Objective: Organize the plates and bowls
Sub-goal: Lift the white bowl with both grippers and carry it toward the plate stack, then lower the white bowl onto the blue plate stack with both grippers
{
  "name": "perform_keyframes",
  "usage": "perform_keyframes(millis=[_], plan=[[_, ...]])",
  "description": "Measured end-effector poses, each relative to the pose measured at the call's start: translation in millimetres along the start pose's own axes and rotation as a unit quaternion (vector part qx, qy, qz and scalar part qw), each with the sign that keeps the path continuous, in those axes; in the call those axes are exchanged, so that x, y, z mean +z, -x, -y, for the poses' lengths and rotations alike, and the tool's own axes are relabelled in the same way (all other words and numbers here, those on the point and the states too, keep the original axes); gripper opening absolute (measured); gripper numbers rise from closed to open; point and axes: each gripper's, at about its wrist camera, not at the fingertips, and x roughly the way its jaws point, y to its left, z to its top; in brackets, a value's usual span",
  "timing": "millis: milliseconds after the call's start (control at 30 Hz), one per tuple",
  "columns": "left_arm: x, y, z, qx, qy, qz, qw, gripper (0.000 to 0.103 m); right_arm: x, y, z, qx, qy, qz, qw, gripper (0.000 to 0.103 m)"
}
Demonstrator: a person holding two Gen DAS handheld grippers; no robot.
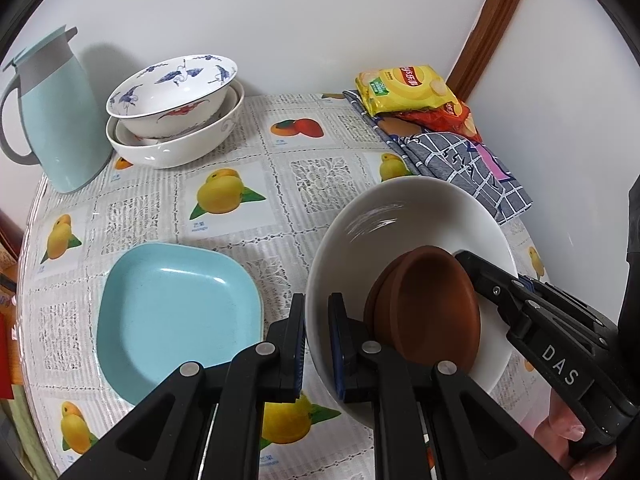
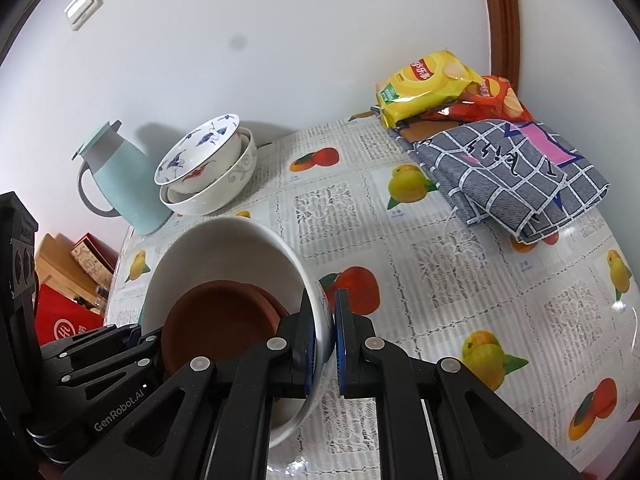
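At the far left a pale blue jug (image 1: 56, 116) with a grey handle and lid band stands upright by the wall, smooth and matte. Just right of it sits a stack of glossy ceramic bowls (image 1: 176, 112): a white bowl painted with blue cranes and a red motif tilts inside a wider, shallower white bowl. Nearer, a light blue, rounded-square plate (image 1: 176, 316) lies flat on the table (image 1: 304, 184), whose shiny cover is printed with fruit pictures and lace-like panels. Right of that plate, the white bowl (image 1: 400, 224) is held tilted above the table, near the front edge; inside it rest stacked reddish-brown, matte round saucers (image 1: 428, 308), leaning against its lower wall. The left gripper (image 1: 316, 344) pinches the bowl's near-left rim between narrow black fingers with blue pads, and the right gripper (image 2: 326, 340) clamps the opposite rim the same way, one finger inside the wall and one outside. At the far right, a folded grey checked cloth (image 1: 460, 160) lies under a yellow snack bag (image 1: 404, 88) and a red one (image 1: 444, 116), both crinkled and shiny.
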Motion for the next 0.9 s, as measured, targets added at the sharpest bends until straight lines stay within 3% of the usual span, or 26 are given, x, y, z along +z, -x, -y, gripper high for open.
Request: perform_keyframes(millis=[900], plan=[[-11, 8, -62, 0.025, 0.047, 0.000, 0.9986, 0.011, -3, -29, -54, 0.034, 0.026, -0.022, 0.999, 0.009]])
